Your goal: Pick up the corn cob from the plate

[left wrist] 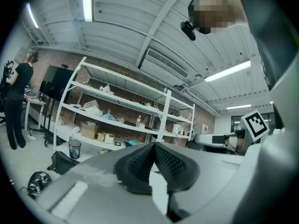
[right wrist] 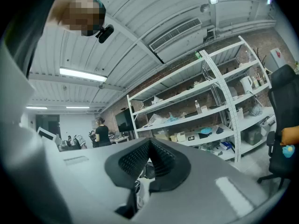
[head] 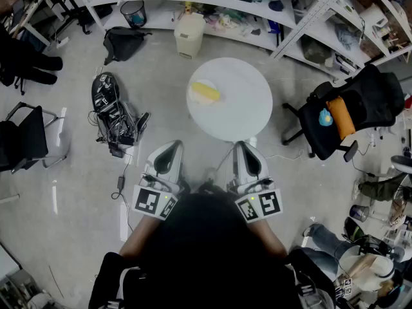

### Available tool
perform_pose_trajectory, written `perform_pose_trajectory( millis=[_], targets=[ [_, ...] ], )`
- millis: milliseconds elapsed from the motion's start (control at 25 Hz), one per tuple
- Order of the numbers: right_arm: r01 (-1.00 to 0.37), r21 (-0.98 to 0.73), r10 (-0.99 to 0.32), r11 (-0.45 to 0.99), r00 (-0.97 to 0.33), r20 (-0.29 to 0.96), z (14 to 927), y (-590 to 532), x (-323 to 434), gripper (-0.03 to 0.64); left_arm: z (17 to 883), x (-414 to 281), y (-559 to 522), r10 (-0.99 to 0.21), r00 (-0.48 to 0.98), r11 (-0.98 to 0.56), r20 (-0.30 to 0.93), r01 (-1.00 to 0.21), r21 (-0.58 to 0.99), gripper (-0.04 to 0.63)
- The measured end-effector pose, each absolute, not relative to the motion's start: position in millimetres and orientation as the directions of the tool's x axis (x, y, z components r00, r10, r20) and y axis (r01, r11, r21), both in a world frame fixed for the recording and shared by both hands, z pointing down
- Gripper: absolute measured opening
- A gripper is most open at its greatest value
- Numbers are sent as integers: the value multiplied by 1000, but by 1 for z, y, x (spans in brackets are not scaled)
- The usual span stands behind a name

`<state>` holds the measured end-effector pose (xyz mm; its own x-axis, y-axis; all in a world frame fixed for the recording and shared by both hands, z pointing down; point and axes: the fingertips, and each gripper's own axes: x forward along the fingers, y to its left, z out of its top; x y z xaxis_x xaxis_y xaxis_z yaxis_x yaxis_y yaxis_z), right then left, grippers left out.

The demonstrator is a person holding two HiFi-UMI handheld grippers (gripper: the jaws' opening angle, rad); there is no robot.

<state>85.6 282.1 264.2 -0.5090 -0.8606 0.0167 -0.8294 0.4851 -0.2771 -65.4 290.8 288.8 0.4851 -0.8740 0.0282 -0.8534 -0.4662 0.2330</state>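
A yellow corn cob lies on a white plate at the left side of a round white table. My left gripper and right gripper are held side by side close to my body, short of the table's near edge and pointing toward it. Both are shut with nothing between the jaws. In the left gripper view the left gripper shows its black pads meeting. The right gripper looks the same in its own view. Neither gripper view shows the corn.
A black office chair with an orange cushion stands right of the table. A beige bin and a black bag sit before the shelving. Cables and gear lie on the floor at left. A person stands far off.
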Motion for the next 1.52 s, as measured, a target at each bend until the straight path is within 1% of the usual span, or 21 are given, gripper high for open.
perform_pose_trajectory(
  millis=[720,1000,1320,1520],
  targets=[
    [-832,-286,-862,476,-506,37,270,283,66,8,294,-88,295,-872,488,-468,21,-846,256,5],
    [-841,-296,-878,453,-479,18,266,282,48,9,298,-110,294,-862,506,-484,20,-834,265,5],
    [-877,-260,-906,404,-422,14,263,284,21,9,309,-145,293,-830,558,-531,23,-801,278,5],
    [-895,-253,-922,369,-386,21,257,283,20,8,310,-152,285,-817,576,-545,26,-787,289,5]
  ],
)
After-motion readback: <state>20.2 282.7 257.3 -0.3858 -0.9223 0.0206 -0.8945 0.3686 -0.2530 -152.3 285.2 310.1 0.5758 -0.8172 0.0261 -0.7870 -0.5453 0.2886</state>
